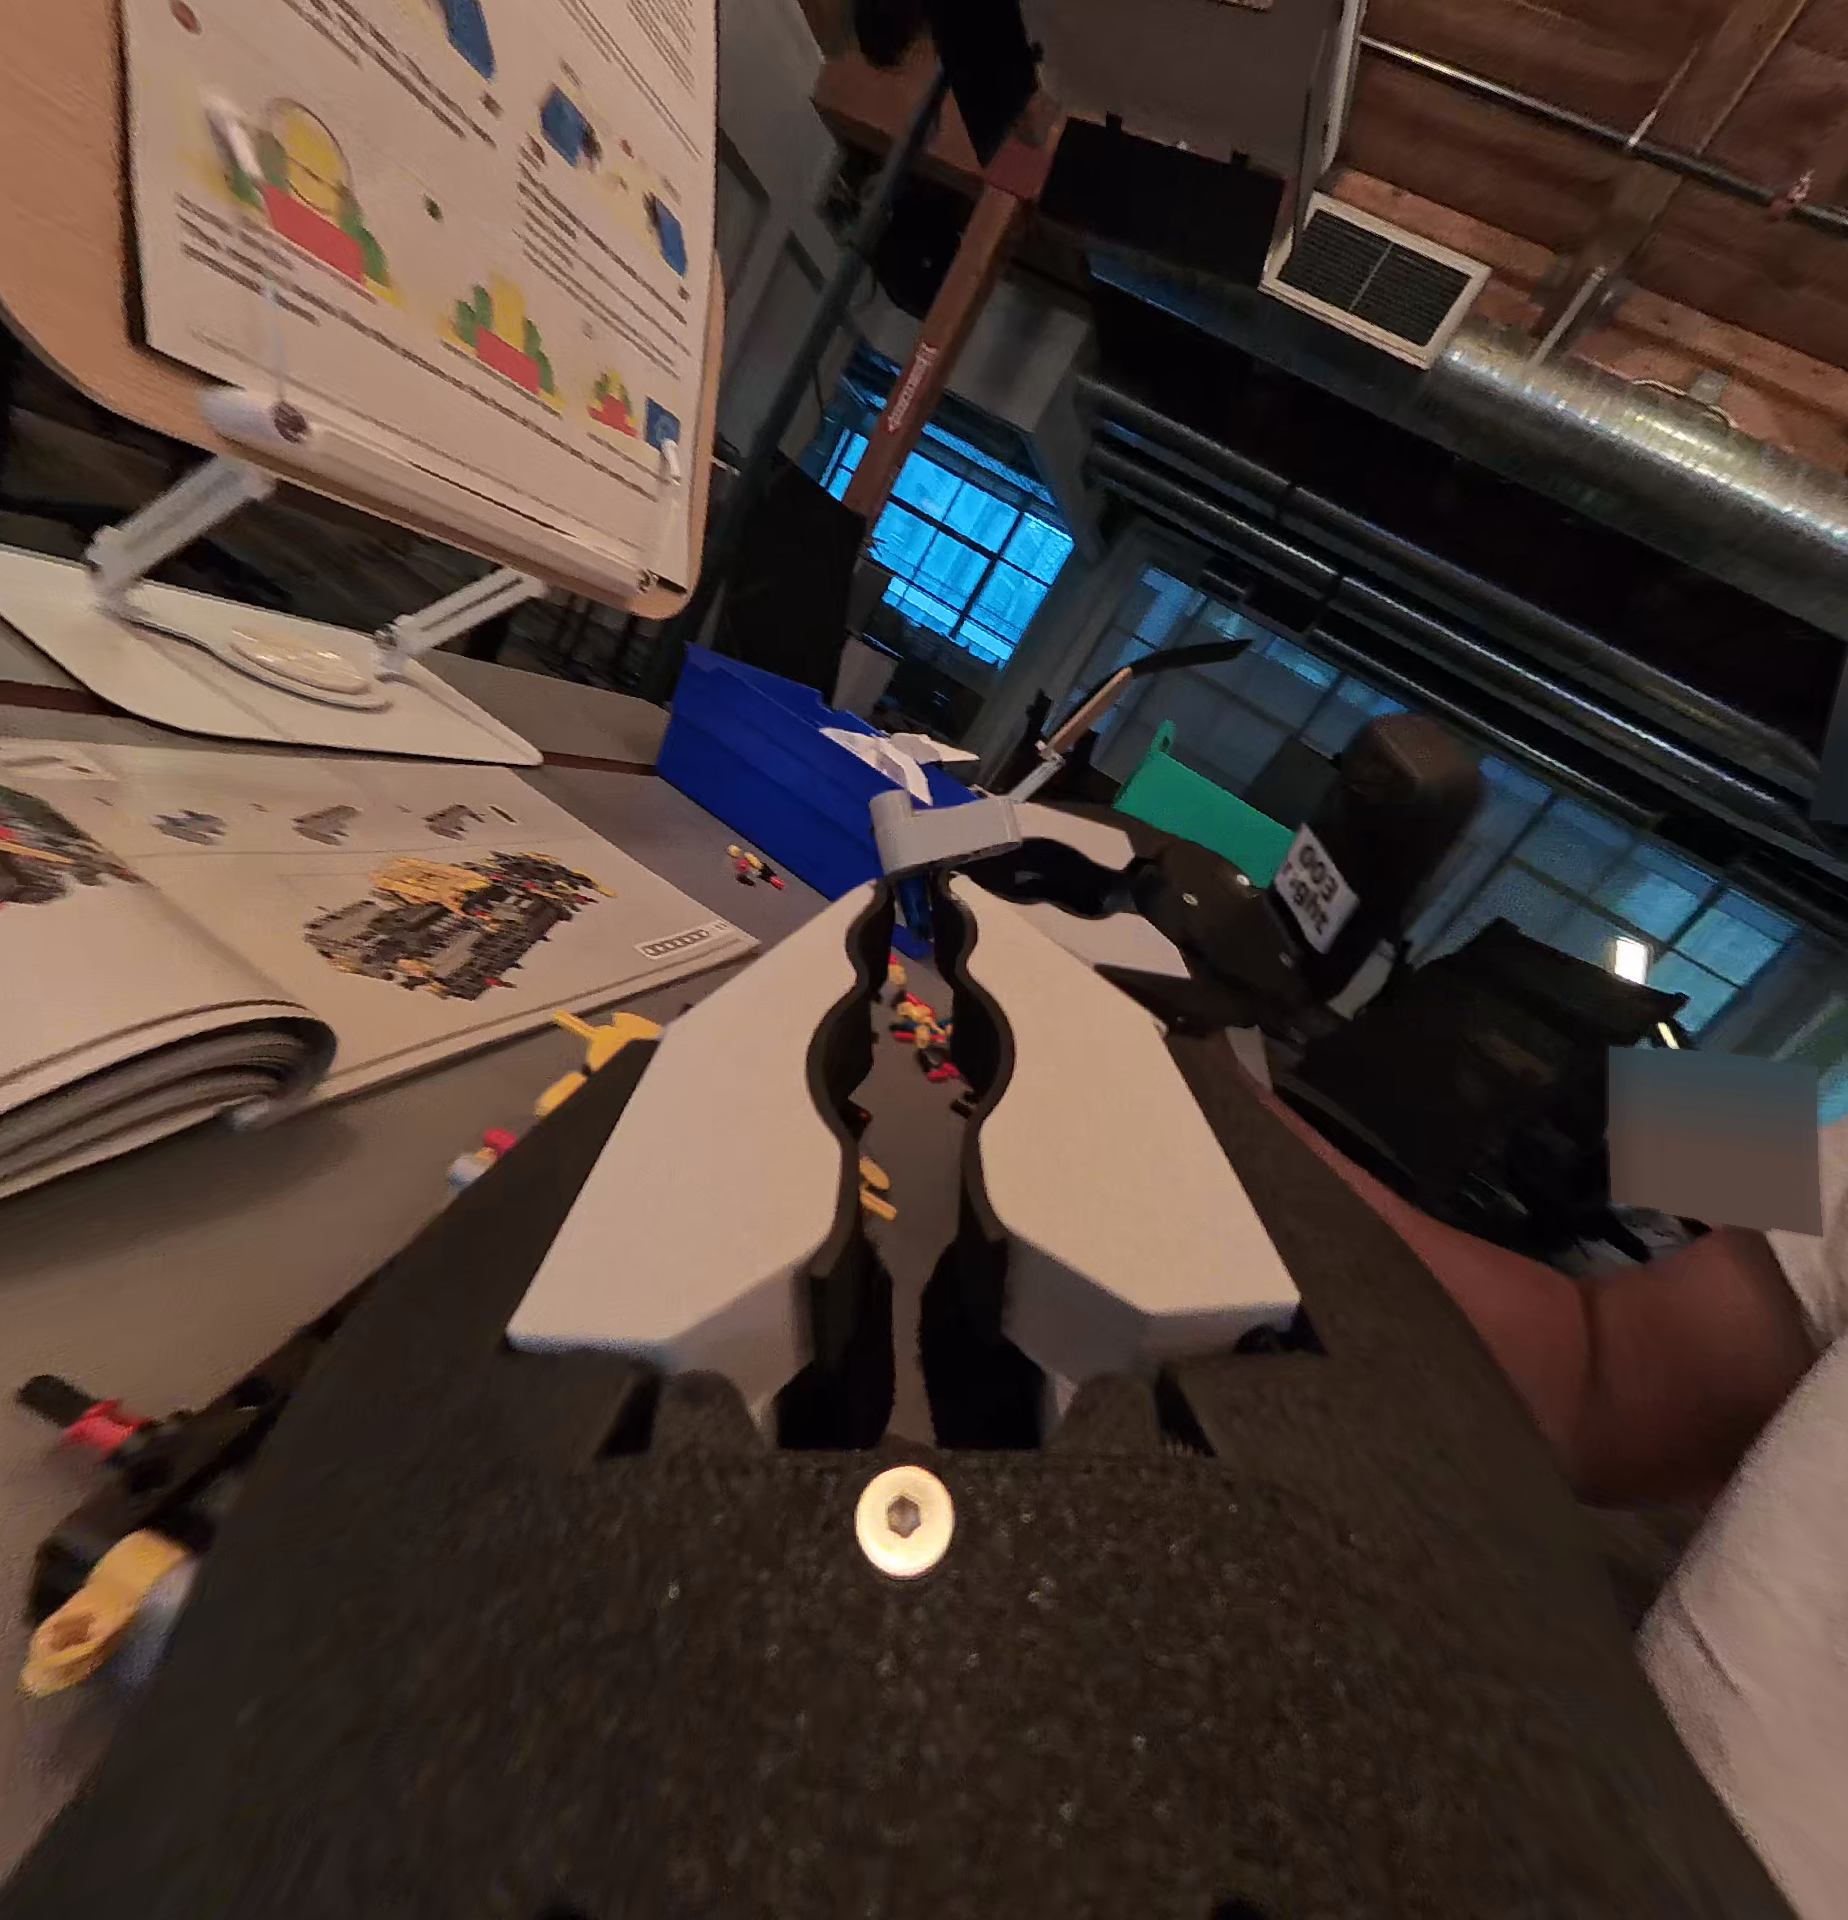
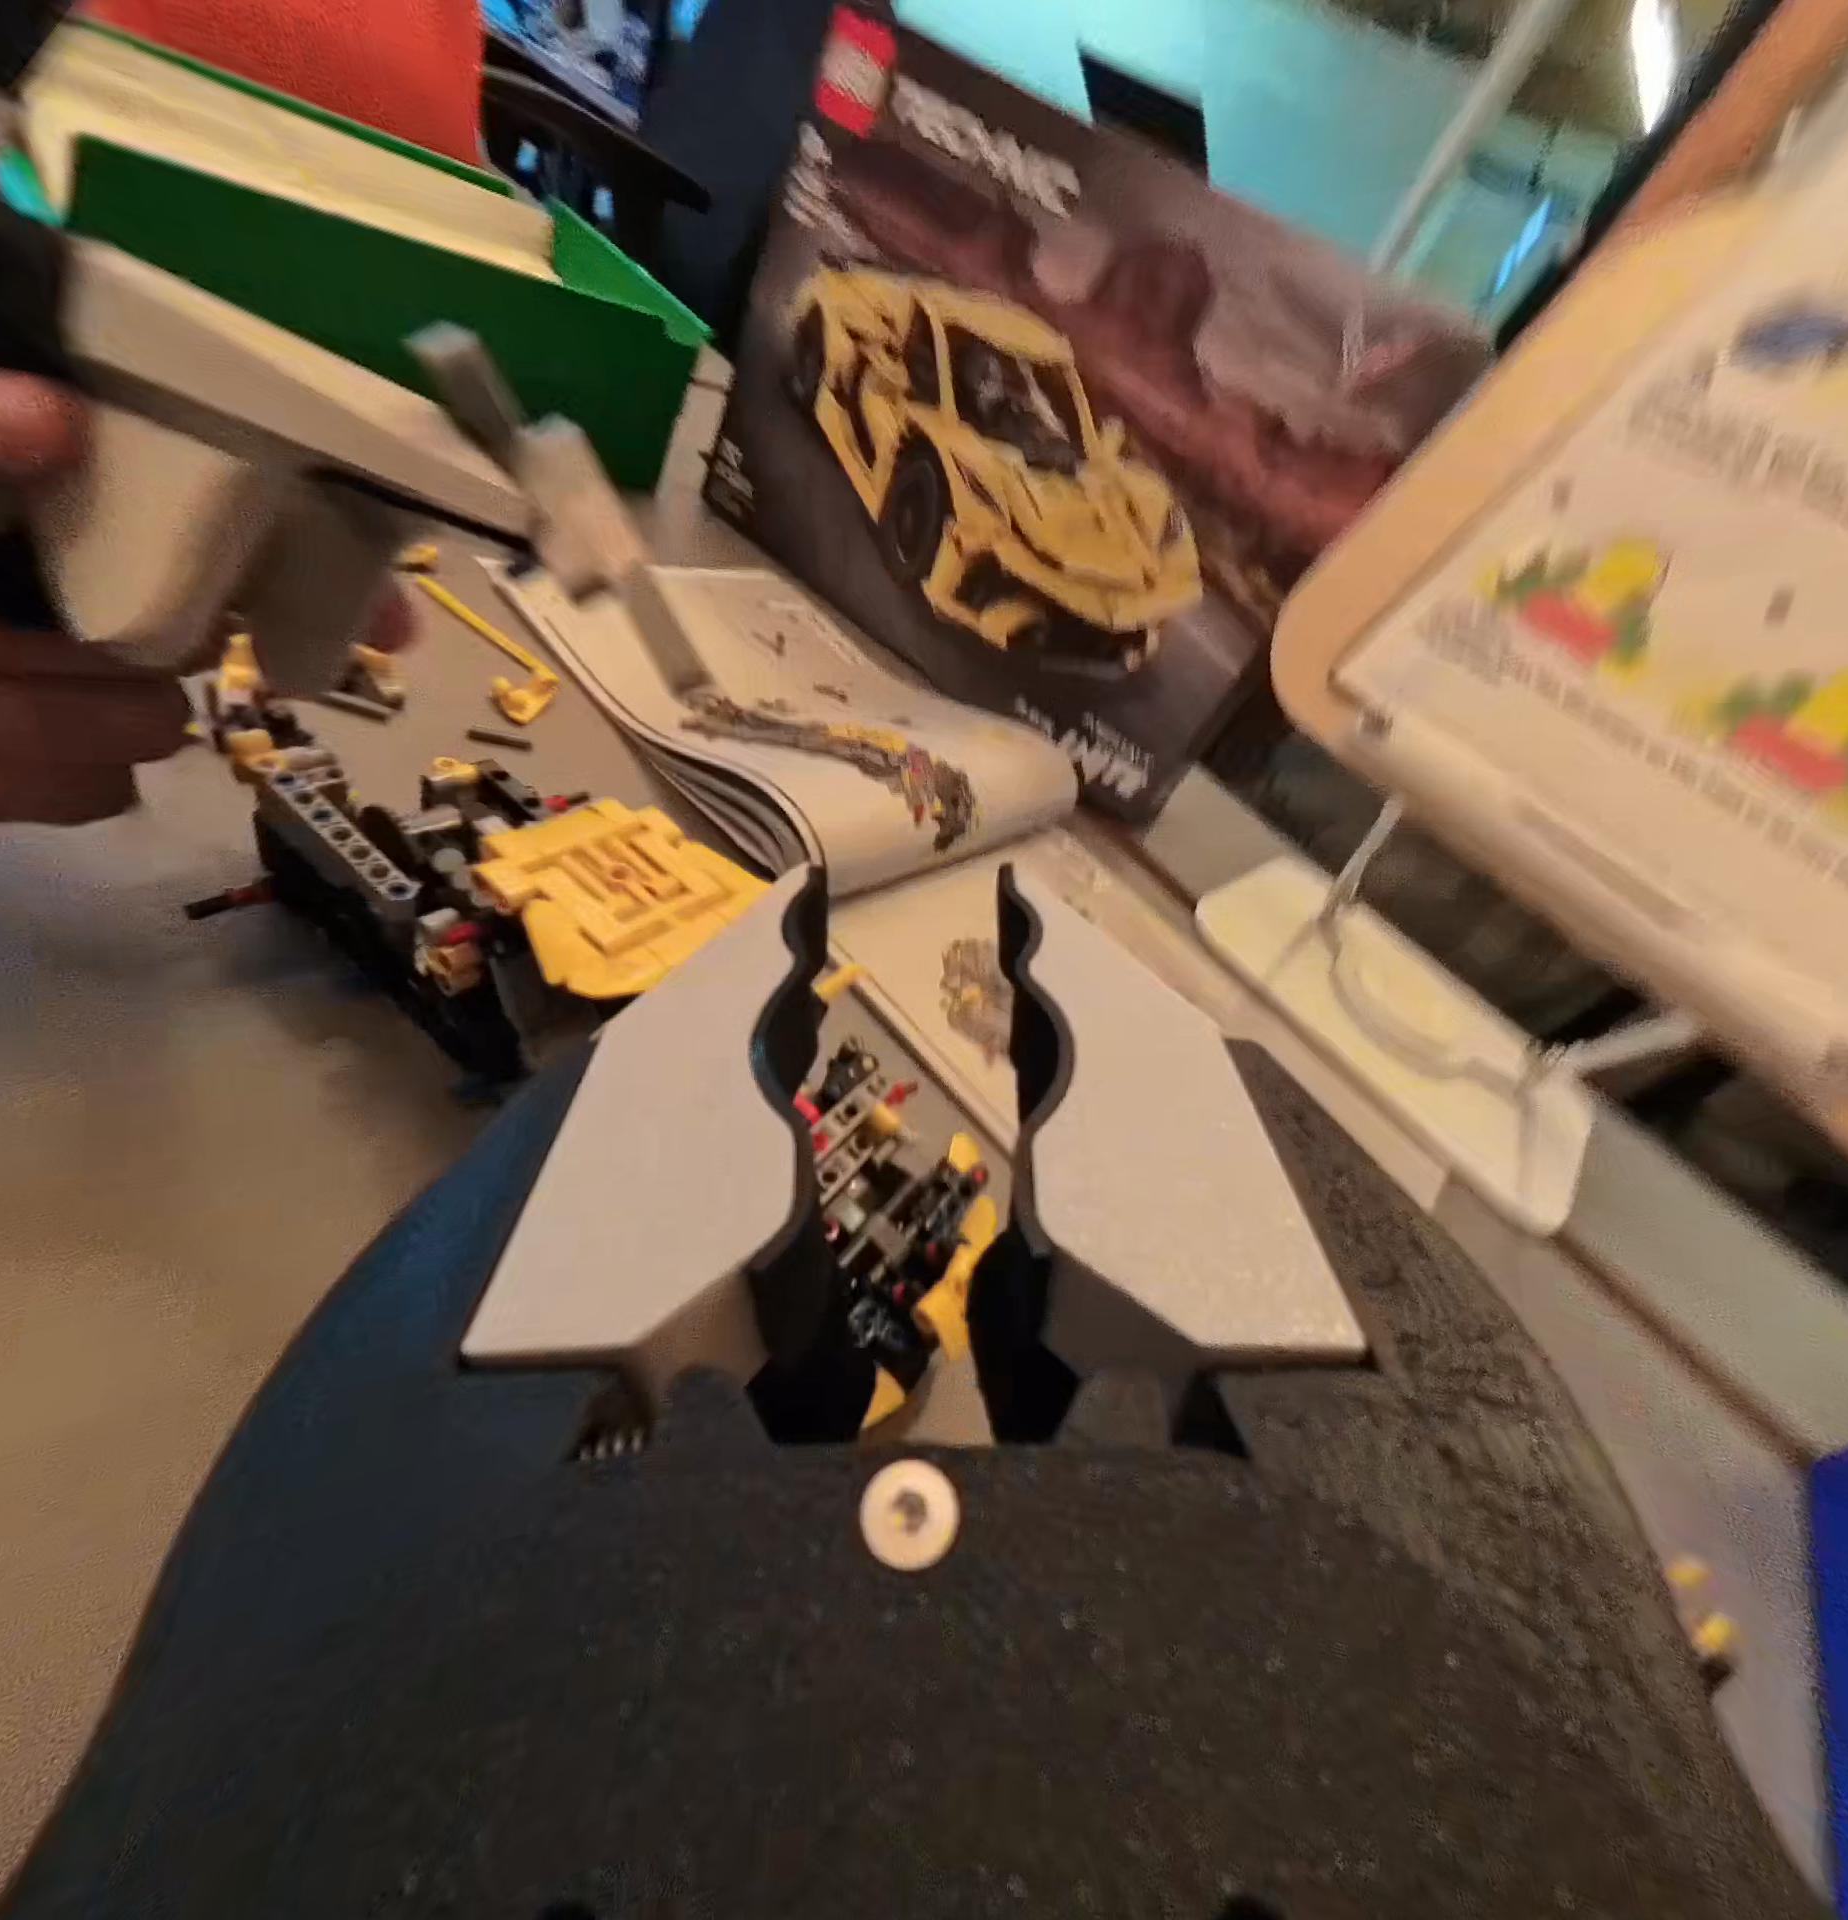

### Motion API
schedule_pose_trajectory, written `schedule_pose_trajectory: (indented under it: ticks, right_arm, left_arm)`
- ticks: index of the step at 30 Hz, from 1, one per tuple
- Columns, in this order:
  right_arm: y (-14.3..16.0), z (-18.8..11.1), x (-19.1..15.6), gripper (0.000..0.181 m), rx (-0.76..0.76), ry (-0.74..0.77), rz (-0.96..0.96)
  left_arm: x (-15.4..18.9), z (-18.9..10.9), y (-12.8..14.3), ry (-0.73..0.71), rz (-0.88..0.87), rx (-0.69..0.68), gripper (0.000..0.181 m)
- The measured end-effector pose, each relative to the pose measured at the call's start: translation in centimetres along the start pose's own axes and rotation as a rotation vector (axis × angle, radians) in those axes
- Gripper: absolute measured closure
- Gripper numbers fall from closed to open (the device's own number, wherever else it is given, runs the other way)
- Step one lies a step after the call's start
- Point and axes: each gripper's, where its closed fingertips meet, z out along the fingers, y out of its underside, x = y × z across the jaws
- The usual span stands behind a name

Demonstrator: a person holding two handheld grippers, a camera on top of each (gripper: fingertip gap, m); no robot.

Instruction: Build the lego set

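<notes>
Beam (image 1: 941, 831), grey, pinched at your left gripper (image 1: 912, 891) tips, held above table (image 1: 224, 1236). Your right gripper (image 2: 909, 899) spread, nothing between fingers. Car build (image 2: 504, 894) on table left of it, manual (image 2: 847, 748) edge just beside. Open tabletop at near left.

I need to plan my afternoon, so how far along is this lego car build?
Partly done. A black and yellow chassis section stands assembled on the table, and a smaller subassembly lies near the right gripper, whose jaws are open. In hand: the left gripper pinches a grey piece. Left: loose small parts lie scattered, and the manual lies open.
</notes>
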Motion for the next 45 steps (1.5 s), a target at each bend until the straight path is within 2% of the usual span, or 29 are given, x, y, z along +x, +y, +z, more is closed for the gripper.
schedule_pose_trajectory:
  ticks: [4, 8, 12, 23, 24, 28, 30, 33, 37, 40, 42, 45]
  right_arm:
    - [4.3, 0.6, 3.4, 0.148, -0.166, 0.045, 0.3]
    - [6.6, 0.6, 4.7, 0.146, -0.213, 0.039, 0.494]
    - [7.3, 0.5, 5.3, 0.148, -0.247, 0.073, 0.463]
    - [6.4, 0.4, 4.9, 0.154, -0.209, 0.047, 0.452]
    - [5.6, 0.4, 4.1, 0.154, -0.174, -0.013, 0.447]
    - [-2.7, -1.3, -3.0, 0.157, 0.166, -0.496, 0.525]
    - [-4.3, -1.5, -4.9, 0.156, 0.202, -0.637, 0.621]
    - [-4.9, -1.4, -5.7, 0.154, 0.214, -0.718, 0.705]
    - [-5.2, -2.0, -6.2, 0.171, 0.218, -0.788, 0.724]
    - [-5.0, -2.9, -6.1, 0.173, 0.192, -0.865, 0.76]
    - [-4.3, -3.1, -4.4, 0.173, 0.163, -0.837, 0.794]
    - [-2.3, -5.2, -3.1, 0.173, 0.029, -0.905, 0.798]
  left_arm:
    - [-1.4, -0.9, -1.2, -0.108, 0.099, 0.018, 0.174]
    - [-1.8, -0.8, -0.5, -0.175, 0.199, -0.036, 0.173]
    - [-1.2, -0.3, 0.1, -0.153, 0.216, -0.06, 0.174]
    - [-1.1, -0.4, -0.1, -0.11, 0.137, -0.047, 0.174]
    - [-1.1, -0.4, 0.0, -0.106, 0.128, -0.047, 0.174]
    - [0.2, -0.2, -0.1, -0.013, 0.075, -0.031, 0.174]
    - [1.4, -0.1, -0.2, 0.052, 0.074, -0.023, 0.174]
    - [2.7, 0.1, 0.2, 0.122, 0.074, -0.042, 0.174]
    - [3.9, 0.3, 1.0, 0.178, 0.091, -0.077, 0.174]
    - [4.4, 0.5, 1.9, 0.213, 0.072, -0.124, 0.173]
    - [3.7, 0.7, 2.5, 0.165, 0.108, -0.166, 0.152]
    - [2.4, 0.8, 2.8, 0.083, 0.165, -0.185, 0.147]
